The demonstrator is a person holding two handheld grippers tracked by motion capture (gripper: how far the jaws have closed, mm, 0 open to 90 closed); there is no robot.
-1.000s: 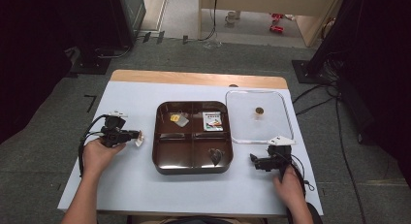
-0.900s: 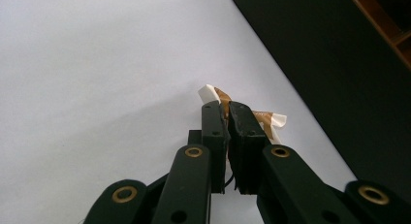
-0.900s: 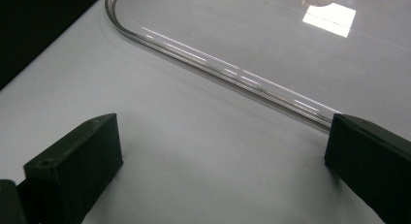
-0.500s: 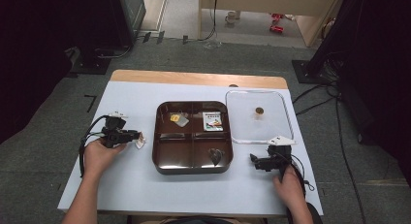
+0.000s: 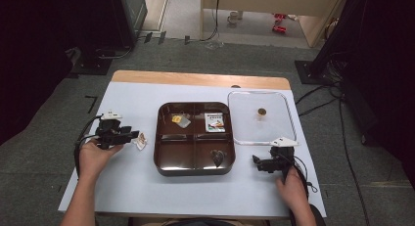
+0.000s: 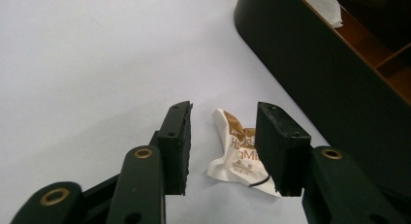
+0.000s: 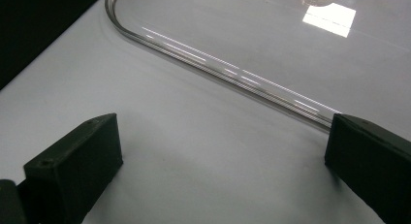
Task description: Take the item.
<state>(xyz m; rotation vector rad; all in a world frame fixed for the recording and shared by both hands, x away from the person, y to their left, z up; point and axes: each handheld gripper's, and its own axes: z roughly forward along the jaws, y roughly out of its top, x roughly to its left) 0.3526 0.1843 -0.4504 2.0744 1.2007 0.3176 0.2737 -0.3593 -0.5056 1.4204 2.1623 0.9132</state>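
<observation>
A crumpled white-and-brown wrapper (image 6: 236, 153) lies on the desk (image 5: 127, 187) just left of the dark four-compartment tray (image 5: 195, 168). The left tool (image 6: 222, 146) sits with its jaws apart, one on each side of the wrapper, gripping nothing yet. The right tool (image 7: 223, 161), opened wide and empty, rests right of the tray, just short of the clear lid's (image 7: 271, 44) rim, so the left hand is plainly nearer.
</observation>
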